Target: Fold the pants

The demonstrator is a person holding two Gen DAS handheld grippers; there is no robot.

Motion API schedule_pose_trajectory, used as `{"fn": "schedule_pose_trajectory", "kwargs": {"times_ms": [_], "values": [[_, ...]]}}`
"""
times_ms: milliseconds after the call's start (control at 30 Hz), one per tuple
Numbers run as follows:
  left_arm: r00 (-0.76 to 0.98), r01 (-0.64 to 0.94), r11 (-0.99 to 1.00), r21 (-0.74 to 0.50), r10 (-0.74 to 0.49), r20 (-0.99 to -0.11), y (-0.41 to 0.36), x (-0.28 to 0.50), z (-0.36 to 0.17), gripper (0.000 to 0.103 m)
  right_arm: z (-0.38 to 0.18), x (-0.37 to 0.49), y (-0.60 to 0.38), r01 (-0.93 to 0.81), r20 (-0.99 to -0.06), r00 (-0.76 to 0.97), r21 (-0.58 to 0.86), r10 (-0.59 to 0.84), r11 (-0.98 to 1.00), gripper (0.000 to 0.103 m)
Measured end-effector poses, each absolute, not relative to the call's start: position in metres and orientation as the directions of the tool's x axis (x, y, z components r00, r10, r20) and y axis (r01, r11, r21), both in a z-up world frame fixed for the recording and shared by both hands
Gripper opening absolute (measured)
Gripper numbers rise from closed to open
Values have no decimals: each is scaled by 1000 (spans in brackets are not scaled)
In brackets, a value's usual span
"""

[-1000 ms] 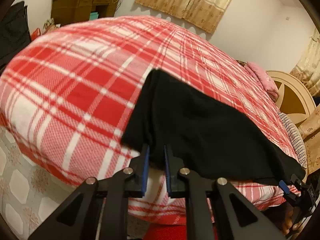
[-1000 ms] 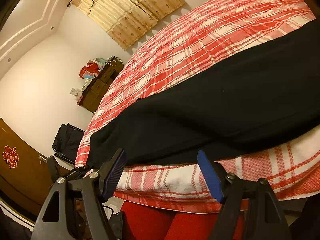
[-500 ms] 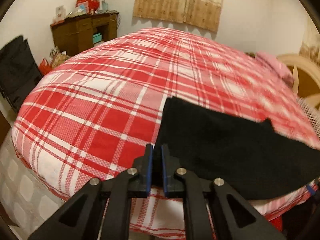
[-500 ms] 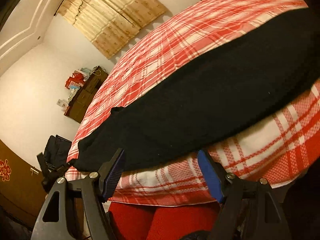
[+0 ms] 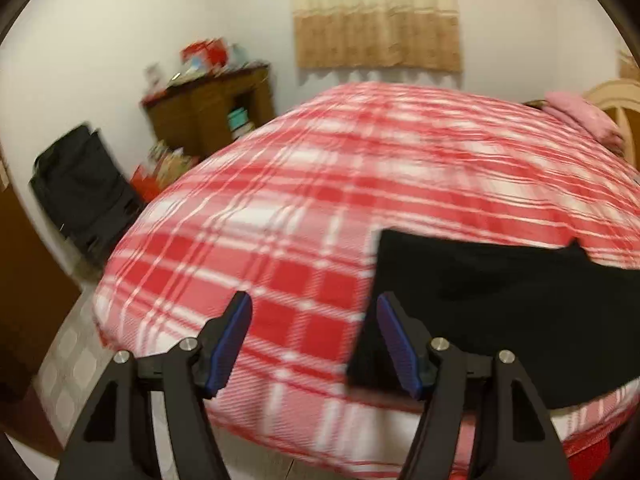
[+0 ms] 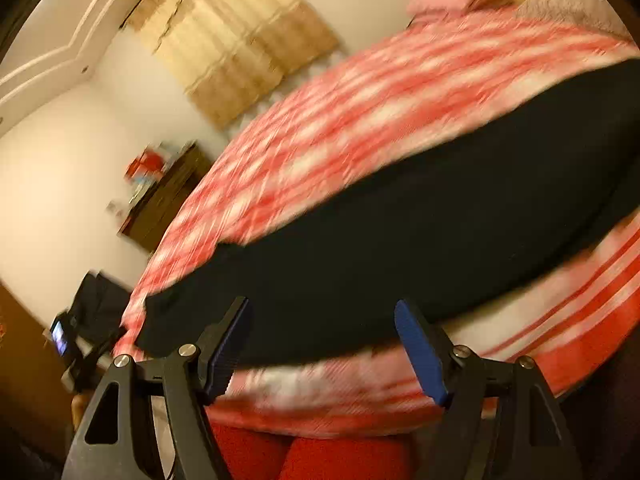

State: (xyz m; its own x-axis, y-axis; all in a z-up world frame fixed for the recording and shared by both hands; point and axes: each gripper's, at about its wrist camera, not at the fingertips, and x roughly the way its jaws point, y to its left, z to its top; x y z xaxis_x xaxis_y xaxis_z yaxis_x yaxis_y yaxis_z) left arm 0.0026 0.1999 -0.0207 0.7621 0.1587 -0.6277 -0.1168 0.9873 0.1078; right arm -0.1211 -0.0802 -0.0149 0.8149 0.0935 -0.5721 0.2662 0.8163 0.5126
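Left gripper [image 5: 316,344] jaws have just spread, releasing pants [image 5: 500,312]; right gripper [image 6: 324,348] spread, empty. Lengthwise fold down; crosswise folds probably remain.

No text, label, brand, number or sign can be read in either view. The boxes [image 5: 206,54] heaped on the wooden cabinet [image 5: 212,110] are too blurred for print to be made out, and the small lit screen [image 6: 59,336] shows nothing legible.

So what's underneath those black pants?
The black pants lie flat on a red-and-white plaid blanket covering the bed. Whatever is beneath the blanket, and the patch directly under the pants, is hidden.
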Motion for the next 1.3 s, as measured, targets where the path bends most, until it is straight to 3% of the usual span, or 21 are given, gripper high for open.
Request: {"fn": "schedule_pose_trajectory", "kwargs": {"times_ms": [200,333,433,600,767,900,1133,1300], "values": [[718,-13,997,81,66,-693,166,18,-52,68,17,-177,-171,472,-529,829,487,-182,735,75],[714,-22,990,142,116,-690,162,22,-64,70,30,-222,-238,586,-513,792,491,-330,644,74],[701,-34,995,99,94,-707,168,25,-60,70,25,-237,-272,582,-502,805,559,-317,591,64],[680,-50,996,68,84,-728,168,27,-60,71,16,-233,-299,632,-536,763,500,-361,592,62],[674,-54,995,84,99,-733,164,29,-63,77,10,-224,-309,632,-537,762,491,-363,600,63],[670,-56,994,94,108,-735,162,31,-64,81,10,-211,-306,533,-507,830,598,-233,599,63],[670,-48,994,93,101,-736,163,30,-64,82,2,-199,-295,481,-491,854,622,-171,617,63],[668,-50,995,86,97,-738,164,32,-65,84,-5,-191,-310,379,-424,904,735,-55,563,63]]}}
